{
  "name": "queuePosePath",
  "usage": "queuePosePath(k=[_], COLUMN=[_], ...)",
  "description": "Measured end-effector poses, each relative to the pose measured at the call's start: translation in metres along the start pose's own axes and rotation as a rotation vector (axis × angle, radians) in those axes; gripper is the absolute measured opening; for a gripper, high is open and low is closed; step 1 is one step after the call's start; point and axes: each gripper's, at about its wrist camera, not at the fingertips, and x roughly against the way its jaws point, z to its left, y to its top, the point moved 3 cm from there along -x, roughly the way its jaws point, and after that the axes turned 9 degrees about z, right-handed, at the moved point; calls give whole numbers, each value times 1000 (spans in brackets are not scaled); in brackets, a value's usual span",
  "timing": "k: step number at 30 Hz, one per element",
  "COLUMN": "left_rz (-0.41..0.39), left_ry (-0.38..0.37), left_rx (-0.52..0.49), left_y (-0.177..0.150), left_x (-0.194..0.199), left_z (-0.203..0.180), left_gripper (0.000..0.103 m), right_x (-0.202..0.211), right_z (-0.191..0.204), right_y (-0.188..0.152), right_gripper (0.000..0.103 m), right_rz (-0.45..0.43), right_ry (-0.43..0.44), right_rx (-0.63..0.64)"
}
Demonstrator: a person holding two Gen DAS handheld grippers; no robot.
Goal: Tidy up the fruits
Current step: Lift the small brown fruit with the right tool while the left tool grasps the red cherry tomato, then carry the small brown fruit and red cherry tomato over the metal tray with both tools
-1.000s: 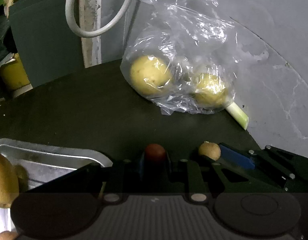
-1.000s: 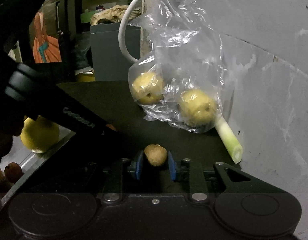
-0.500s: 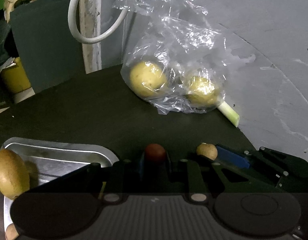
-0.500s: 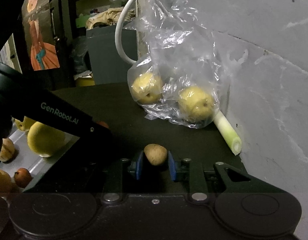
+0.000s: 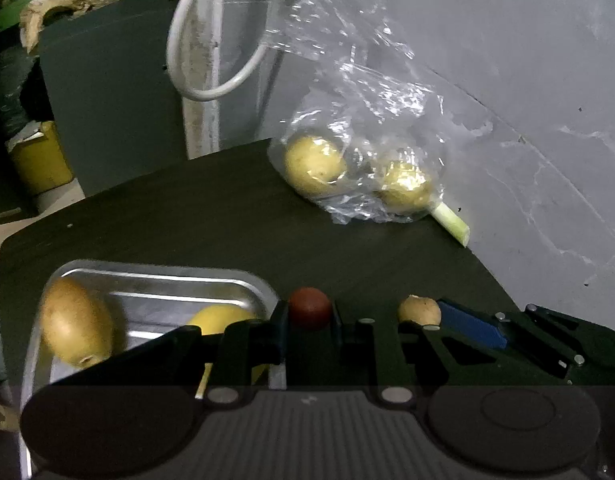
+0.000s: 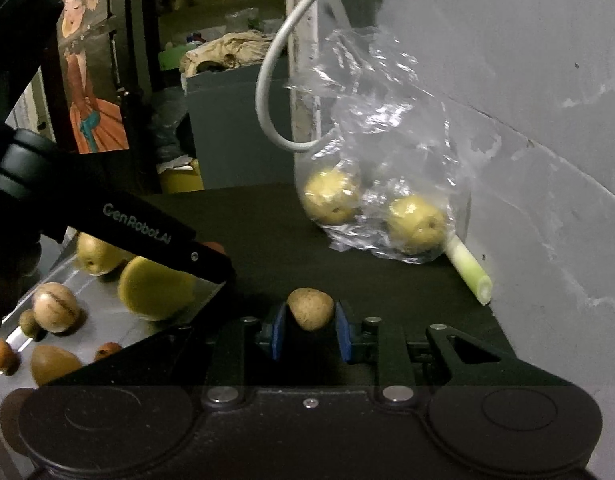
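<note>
My left gripper is shut on a small red fruit, held above the near right corner of a metal tray. My right gripper is shut on a small brown fruit; that fruit and the right gripper's blue pad show at the right of the left wrist view. The tray holds a brownish pear, a yellow fruit, a walnut-like fruit and several small fruits. The left gripper's black arm crosses above the tray.
A clear plastic bag with two yellow pears leans on the grey wall at the back of the dark table, a leek stalk beside it. A white cable loop hangs behind. A yellow container stands off the table's left.
Both grippers have drawn back and up from the bag while keeping their fruits. More of the tray and its fruits has come into view at the left.
</note>
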Motion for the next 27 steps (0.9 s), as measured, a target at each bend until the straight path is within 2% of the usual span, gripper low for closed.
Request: queuePosePath(k=[16,27], left_rz=[-39,-47], left_ry=[31,30], left_rx=[107,191], left_y=[-53,-94], left_x=[63,90], left_z=[71,105], left_gripper=[24,24], right_x=[32,55], right_z=[89,140], right_y=[-12,-27], right_gripper=[28,28], right_rz=[-13,3], right_ry=[65,108], right_rx=[65,113])
